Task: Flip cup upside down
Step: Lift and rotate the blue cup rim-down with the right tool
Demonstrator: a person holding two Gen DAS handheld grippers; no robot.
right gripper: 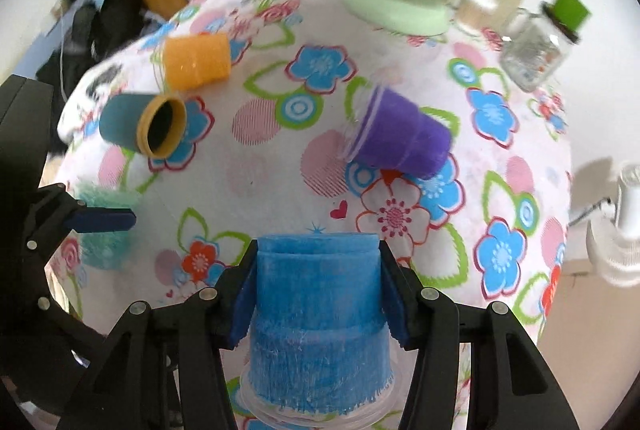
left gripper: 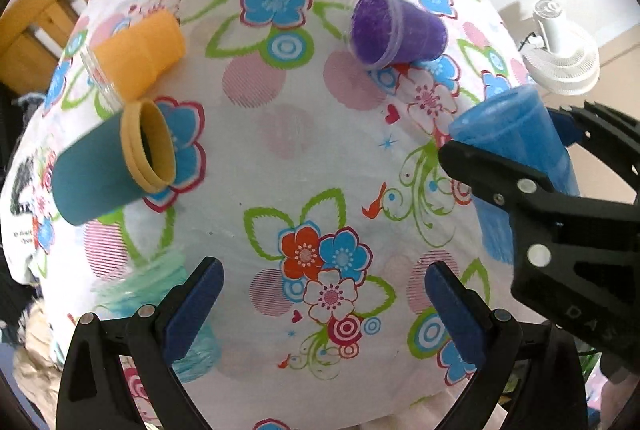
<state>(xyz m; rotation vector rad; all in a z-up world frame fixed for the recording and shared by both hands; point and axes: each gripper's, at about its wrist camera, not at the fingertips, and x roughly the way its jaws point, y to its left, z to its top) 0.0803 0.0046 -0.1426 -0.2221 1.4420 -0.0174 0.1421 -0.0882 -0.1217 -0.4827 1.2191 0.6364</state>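
My right gripper [right gripper: 316,282] pinches the blue cup [right gripper: 318,318], held base-up over the flowered desk [right gripper: 272,166], while my left gripper [left gripper: 320,294] hangs spread and empty, near a purple cup [left gripper: 396,30] lying on its side.

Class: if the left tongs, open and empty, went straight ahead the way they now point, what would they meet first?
Probably just the flowered tablecloth: the left tongs point at bare cloth. The purple cup lies farther ahead, slightly right; depth is uncertain.
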